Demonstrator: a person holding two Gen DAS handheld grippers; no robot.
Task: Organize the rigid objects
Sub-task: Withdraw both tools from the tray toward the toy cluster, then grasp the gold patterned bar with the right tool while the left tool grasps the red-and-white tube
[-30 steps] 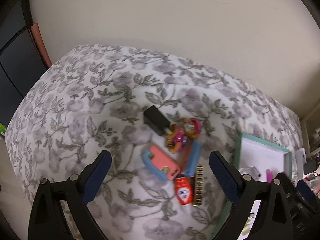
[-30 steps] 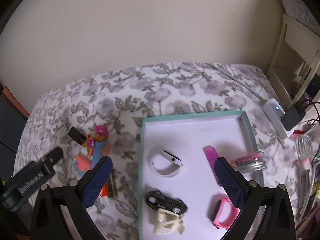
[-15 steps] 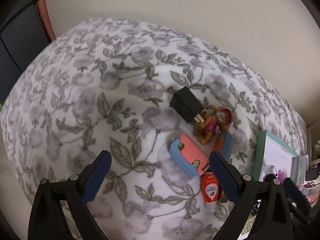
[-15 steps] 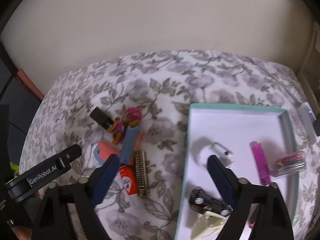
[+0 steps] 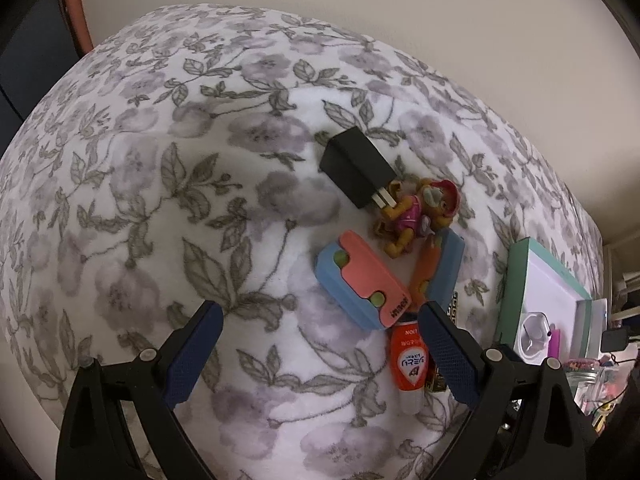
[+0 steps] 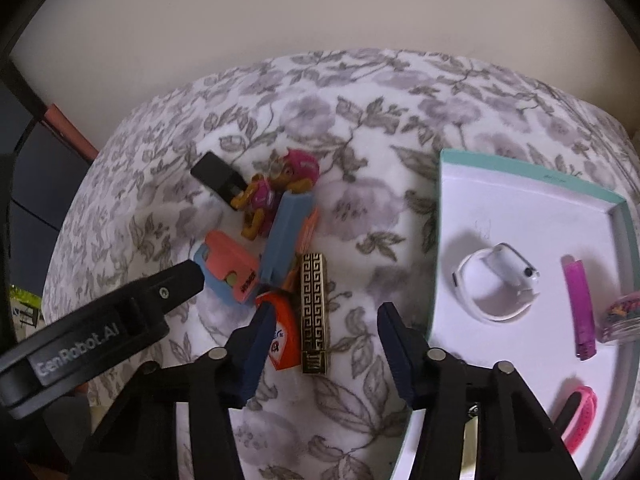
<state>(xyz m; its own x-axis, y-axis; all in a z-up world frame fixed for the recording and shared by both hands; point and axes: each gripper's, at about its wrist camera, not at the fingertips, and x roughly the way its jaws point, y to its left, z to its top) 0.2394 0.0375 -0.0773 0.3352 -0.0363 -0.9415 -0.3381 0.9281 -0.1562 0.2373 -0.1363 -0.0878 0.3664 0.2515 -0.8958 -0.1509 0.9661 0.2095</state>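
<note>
A pile of small objects lies on the floral blanket point(image 5: 160, 200): a black charger point(image 5: 358, 172), a pink toy dog figure point(image 5: 416, 212), a blue and pink case point(image 5: 362, 284), a blue bar point(image 6: 286, 236), an orange bottle point(image 5: 408, 364) and a gold patterned bar point(image 6: 314, 312). My left gripper point(image 5: 316, 352) is open, just short of the blue and pink case. My right gripper point(image 6: 324, 344) is open, with the gold bar and orange bottle between its fingers. The teal-rimmed white tray point(image 6: 520, 168) holds a white watch point(image 6: 496, 284).
In the tray also lie a purple tube point(image 6: 580, 308), a pink band point(image 6: 580, 416) and a jar of colourful bits point(image 6: 622, 316). A wall stands behind the bed. Dark furniture point(image 6: 24, 184) is at the left; cluttered items point(image 5: 600, 376) sit beyond the tray.
Both grippers have moved down and toward the pile. The right gripper swung left from over the tray and narrowed, and now straddles the gold bar and orange bottle.
</note>
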